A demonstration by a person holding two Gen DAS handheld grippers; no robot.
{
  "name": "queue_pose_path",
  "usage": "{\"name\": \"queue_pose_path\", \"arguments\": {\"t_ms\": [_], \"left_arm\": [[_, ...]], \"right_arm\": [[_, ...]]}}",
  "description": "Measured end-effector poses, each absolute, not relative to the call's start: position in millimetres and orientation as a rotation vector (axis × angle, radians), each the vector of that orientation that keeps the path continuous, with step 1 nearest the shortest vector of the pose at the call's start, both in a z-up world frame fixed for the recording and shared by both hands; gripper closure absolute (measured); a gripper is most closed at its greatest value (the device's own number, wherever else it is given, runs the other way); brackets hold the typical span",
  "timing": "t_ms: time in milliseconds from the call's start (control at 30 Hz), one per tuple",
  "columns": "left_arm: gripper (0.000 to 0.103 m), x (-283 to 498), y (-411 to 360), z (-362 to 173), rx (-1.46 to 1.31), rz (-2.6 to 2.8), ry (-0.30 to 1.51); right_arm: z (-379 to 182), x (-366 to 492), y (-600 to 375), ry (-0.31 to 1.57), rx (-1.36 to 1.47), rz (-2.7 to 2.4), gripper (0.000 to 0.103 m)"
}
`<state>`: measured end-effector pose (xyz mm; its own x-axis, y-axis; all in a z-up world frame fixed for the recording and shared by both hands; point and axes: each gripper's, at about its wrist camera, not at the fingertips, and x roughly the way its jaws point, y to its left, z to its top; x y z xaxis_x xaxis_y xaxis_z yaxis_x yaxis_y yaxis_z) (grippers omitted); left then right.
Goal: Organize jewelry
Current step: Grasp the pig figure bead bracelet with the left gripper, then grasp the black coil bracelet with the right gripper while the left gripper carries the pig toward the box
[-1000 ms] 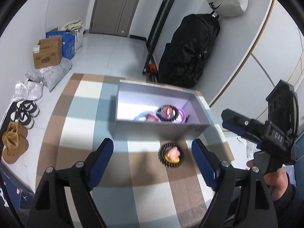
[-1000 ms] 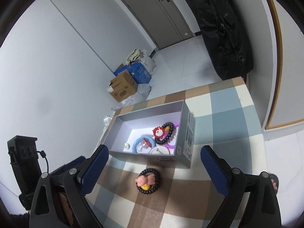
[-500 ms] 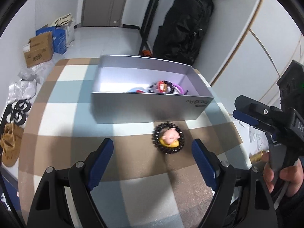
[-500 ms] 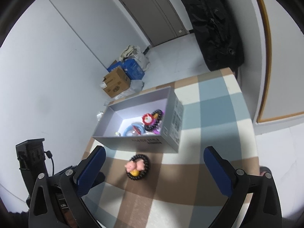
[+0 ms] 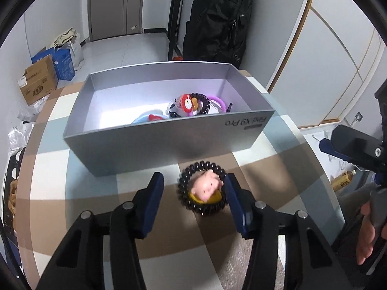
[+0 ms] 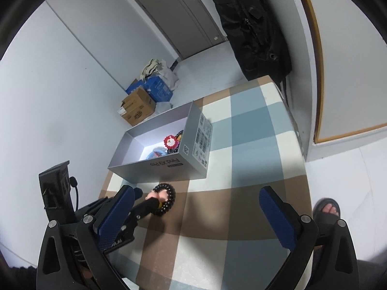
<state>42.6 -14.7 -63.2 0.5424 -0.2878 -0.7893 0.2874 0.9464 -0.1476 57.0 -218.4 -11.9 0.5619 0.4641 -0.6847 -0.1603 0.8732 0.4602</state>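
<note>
A dark bead bracelet with a pink pig charm [image 5: 202, 195] lies on the checked tablecloth, just in front of the grey box [image 5: 169, 142]. My left gripper [image 5: 193, 186] straddles it and its jaws are closing. The right pad is at the beads and the left pad stands a little apart. The box holds several pieces, among them a red flower charm on dark beads [image 5: 191, 102] and a purple ring [image 5: 217, 101]. In the right wrist view the bracelet [image 6: 167, 198] shows beside the left fingers [image 6: 145, 205]. My right gripper [image 6: 196, 200] hovers wide open above the cloth, holding nothing.
The checked table [image 6: 254, 125] ends close to the right of the box. A black bag [image 5: 217, 17] leans at the wall behind. Cardboard boxes [image 5: 36, 84] sit on the floor at left. A person's sandalled foot [image 6: 326, 210] is beside the table.
My left gripper has come forward and down over the pig bracelet, and its jaws have narrowed around it. The right gripper has drifted slightly and stays open.
</note>
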Motion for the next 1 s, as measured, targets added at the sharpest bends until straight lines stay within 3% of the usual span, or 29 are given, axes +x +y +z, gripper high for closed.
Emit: {"name": "queue_pose_path", "arguments": {"t_ms": [333,533,1000], "left_arm": [[0.087,37.9,-21.4,-62.7,0.052,-0.370,0.940],[0.087,34.1,-24.0,-62.3,0.092,-0.360,0.934],[0.087,43.5,-5.4,-44.9,-0.120,-0.422,0.913]], "right_arm": [[-16.7,59.5,-214.7,0.922,0.359,0.370,0.000],[-18.0,60.0,-211.2,0.922,0.340,0.366,0.000],[-22.2,61.2,-211.1,0.934,0.339,0.354,0.000]]}}
